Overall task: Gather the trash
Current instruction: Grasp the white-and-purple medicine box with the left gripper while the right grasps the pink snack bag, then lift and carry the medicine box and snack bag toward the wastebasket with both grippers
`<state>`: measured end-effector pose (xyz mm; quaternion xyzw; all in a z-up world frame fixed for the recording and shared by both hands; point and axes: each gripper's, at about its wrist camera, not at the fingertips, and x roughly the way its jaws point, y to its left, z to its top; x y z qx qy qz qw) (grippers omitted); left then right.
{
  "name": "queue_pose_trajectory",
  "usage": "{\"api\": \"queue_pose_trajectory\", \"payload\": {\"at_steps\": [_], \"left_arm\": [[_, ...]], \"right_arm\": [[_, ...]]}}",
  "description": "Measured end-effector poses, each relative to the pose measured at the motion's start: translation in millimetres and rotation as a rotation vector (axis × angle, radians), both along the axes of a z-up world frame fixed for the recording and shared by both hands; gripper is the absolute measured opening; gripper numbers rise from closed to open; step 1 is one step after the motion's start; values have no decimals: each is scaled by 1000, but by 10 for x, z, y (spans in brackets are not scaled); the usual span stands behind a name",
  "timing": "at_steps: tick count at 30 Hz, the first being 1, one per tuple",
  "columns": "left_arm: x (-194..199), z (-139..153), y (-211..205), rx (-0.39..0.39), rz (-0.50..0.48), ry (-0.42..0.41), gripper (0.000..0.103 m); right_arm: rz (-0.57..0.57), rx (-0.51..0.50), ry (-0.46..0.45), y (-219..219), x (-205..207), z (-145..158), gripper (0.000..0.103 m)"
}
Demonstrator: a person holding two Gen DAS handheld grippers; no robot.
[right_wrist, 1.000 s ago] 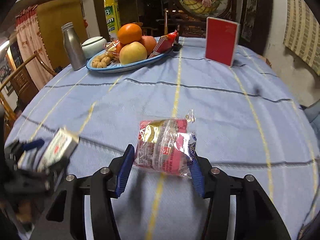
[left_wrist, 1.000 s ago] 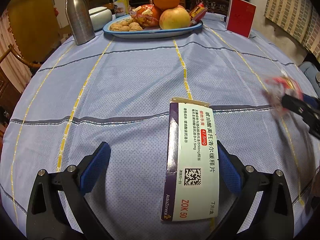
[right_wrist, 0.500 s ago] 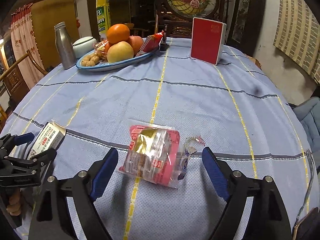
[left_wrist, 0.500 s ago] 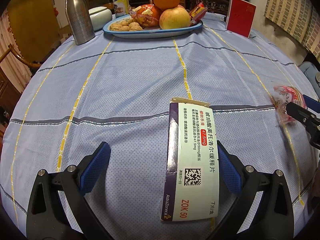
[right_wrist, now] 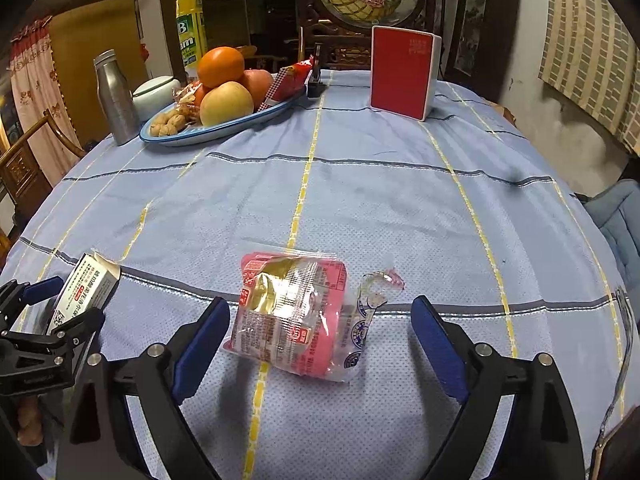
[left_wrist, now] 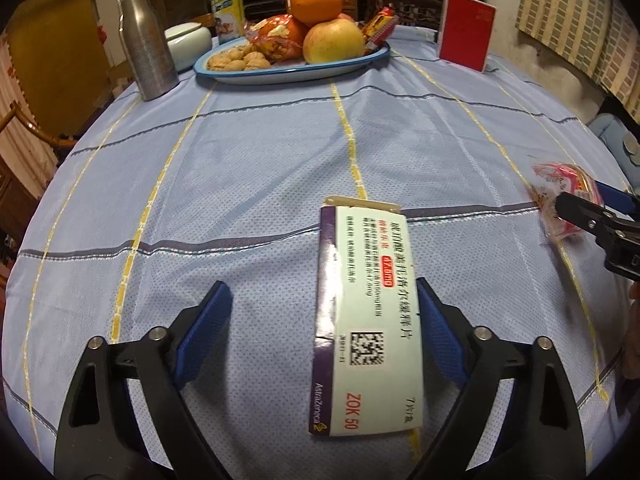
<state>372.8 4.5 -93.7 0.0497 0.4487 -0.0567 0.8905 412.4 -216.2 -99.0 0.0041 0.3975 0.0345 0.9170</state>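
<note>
Wrapper (right_wrist: 292, 316) and carton (left_wrist: 366, 316) lie on blue checked tablecloth (left_wrist: 240, 168).

Dim room, wooden chair (right_wrist: 44, 140)

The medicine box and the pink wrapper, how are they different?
The medicine box is stiff cardboard with straight edges; the pink wrapper is soft, crinkly, see-through plastic. The box is white and purple; the wrapper is pink and gold. The box's top flap is open; the wrapper is torn at one end. Both lie on the blue tablecloth, each between the pads of a hand-held gripper.
</note>
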Motion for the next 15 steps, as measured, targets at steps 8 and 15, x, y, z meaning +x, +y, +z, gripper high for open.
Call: {"api": "queue_pose_trajectory", "payload": {"at_steps": [8,15], "left_arm": [[-90,46,-159,7,-111,-28,45],[-110,70,-192,-10,-136,-27,45]], "right_arm": [[6,-9,-13,13,0,-10,72],[28,20,-21,18,-20,17,49]]}}
